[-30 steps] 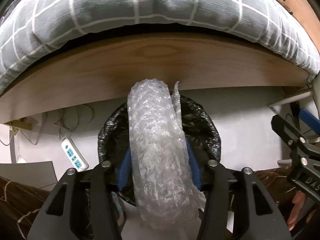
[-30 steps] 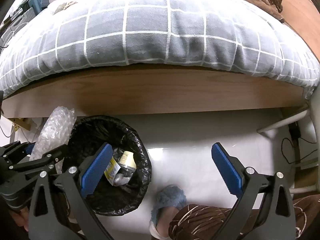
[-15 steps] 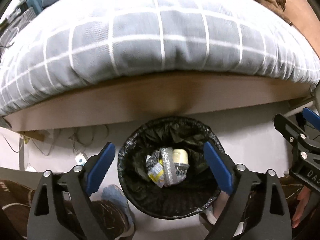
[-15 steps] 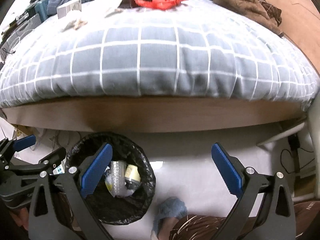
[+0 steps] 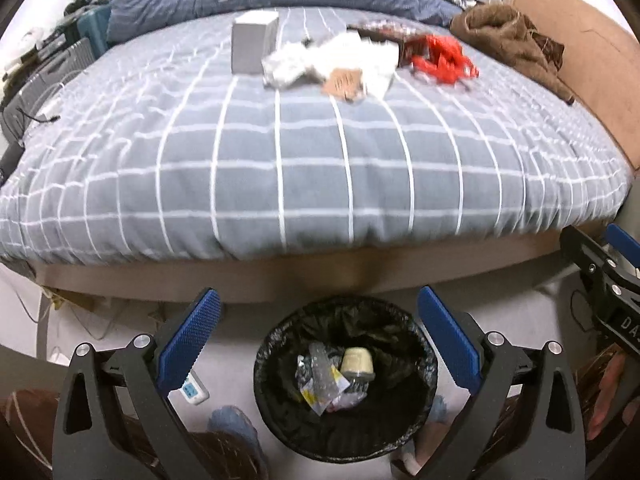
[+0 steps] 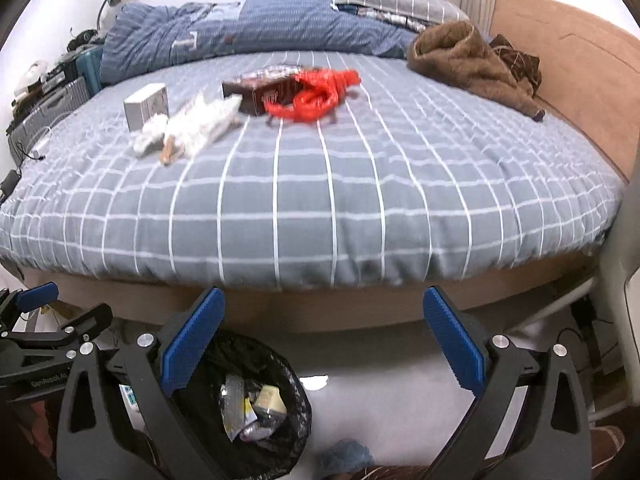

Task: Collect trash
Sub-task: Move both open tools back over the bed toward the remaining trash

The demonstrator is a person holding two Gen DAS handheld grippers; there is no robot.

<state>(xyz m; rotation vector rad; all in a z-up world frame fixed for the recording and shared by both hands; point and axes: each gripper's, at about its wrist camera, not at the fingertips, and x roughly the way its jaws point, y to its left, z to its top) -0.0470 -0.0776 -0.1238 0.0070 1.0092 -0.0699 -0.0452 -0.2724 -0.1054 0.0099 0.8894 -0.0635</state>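
Several scraps already lie in the black-lined bin (image 5: 346, 384) below the left gripper (image 5: 318, 338), whose empty jaws have just been opening, while the right gripper (image 6: 322, 338) gapes empty too, and the red bag (image 6: 316, 96), white wrappers (image 6: 196, 128) and boxes wait far beyond on the bed (image 6: 320, 208).

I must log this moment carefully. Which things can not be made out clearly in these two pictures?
- Trash inside the bin: small and jumbled in the left wrist view; the right gripper's finger covers part of the bin in the right wrist view.
- Printing on the dark box: motion blur, and the red plastic bag overlaps it.
- White crumpled pile: blurred; paper or plastic, I cannot tell.
- Small grey box: markings too small.
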